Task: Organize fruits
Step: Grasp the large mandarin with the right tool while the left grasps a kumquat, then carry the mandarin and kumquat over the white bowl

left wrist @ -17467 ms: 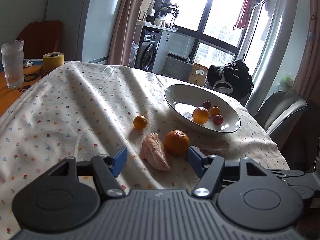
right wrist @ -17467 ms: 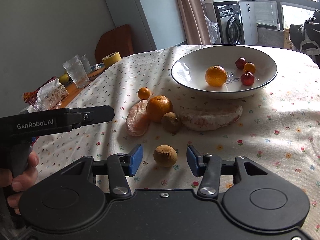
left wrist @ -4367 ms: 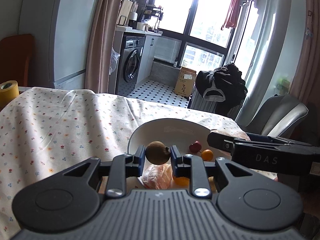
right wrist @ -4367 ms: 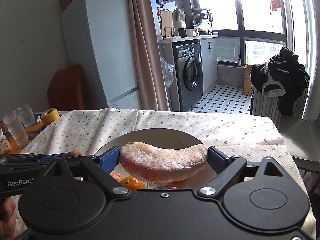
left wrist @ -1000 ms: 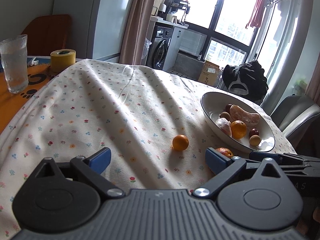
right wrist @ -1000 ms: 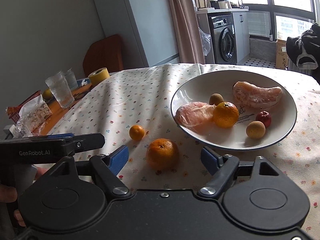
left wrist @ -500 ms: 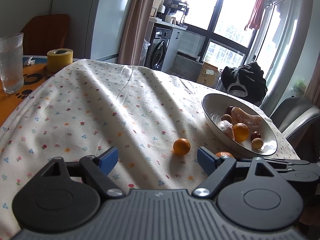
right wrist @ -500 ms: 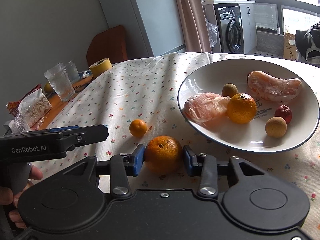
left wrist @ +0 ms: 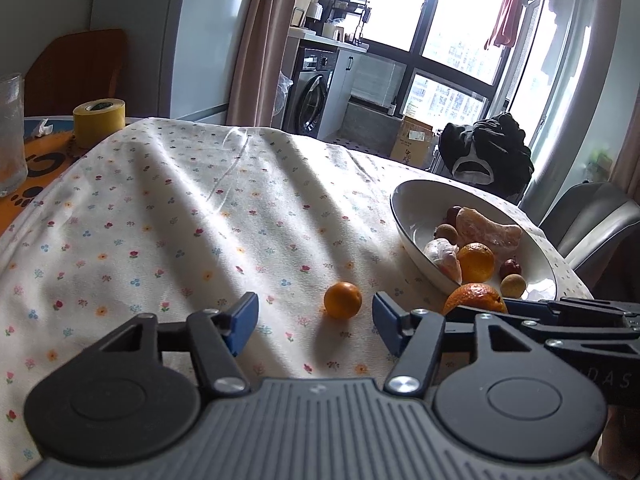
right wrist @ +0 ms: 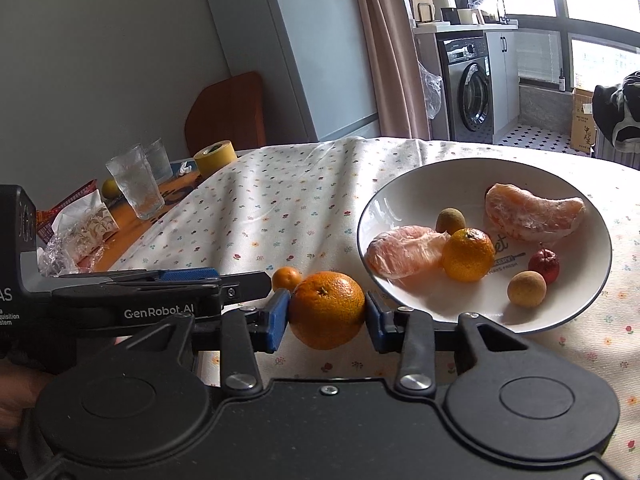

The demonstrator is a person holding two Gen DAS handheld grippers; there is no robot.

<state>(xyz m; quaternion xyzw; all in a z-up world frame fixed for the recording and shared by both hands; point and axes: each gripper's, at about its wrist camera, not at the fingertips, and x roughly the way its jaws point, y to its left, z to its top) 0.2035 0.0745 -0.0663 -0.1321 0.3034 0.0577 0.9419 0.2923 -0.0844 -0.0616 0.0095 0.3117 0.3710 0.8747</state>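
Now the right gripper (right wrist: 326, 316) has lifted the orange (right wrist: 327, 309) off the tablecloth (right wrist: 280, 208).

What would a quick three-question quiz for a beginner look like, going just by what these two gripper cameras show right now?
1. True or false: the right gripper is shut on the large orange.
2. Which fruit lies on the tablecloth between the open left gripper's fingers?
A. the small orange
B. a red fruit
C. a peeled segment
3. Fill in: the white bowl holds two peeled citrus pieces, one whole ____, two brownish round fruits and a small red fruit.

Key: 1 true; 2 A; 3 orange.
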